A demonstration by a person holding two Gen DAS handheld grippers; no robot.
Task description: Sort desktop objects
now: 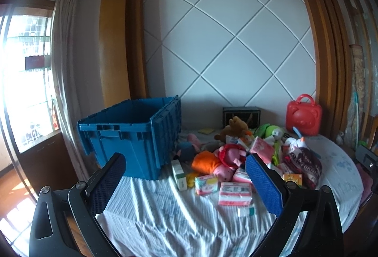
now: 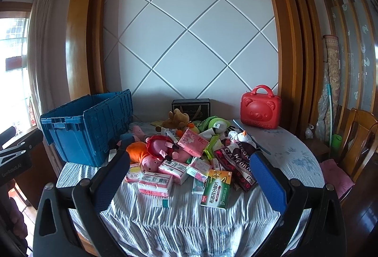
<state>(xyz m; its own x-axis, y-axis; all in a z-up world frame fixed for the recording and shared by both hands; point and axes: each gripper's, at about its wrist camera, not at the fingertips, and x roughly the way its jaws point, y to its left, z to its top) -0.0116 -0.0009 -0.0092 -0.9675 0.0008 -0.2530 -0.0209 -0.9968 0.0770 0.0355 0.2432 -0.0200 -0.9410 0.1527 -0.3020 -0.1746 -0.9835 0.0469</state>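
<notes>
A heap of small things covers the middle of a cloth-covered table (image 2: 189,221): pink tissue packs (image 2: 154,183), a green medicine box (image 2: 216,188), a pink pig plush (image 2: 163,148), a brown plush (image 2: 176,119) and a dark printed bag (image 2: 238,162). The same heap shows in the left wrist view, with tissue packs (image 1: 235,193) and the pig plush (image 1: 230,155). An open blue crate (image 1: 132,136) (image 2: 87,126) stands at the table's left. My left gripper (image 1: 186,183) and right gripper (image 2: 189,183) both hover wide open at the table's near edge, holding nothing.
A red bear-faced case (image 2: 261,107) (image 1: 303,115) stands at the back right by the wall, a black box (image 2: 191,106) behind the heap. A wooden chair (image 2: 359,139) is at the right. Window and curtain (image 1: 63,68) are on the left.
</notes>
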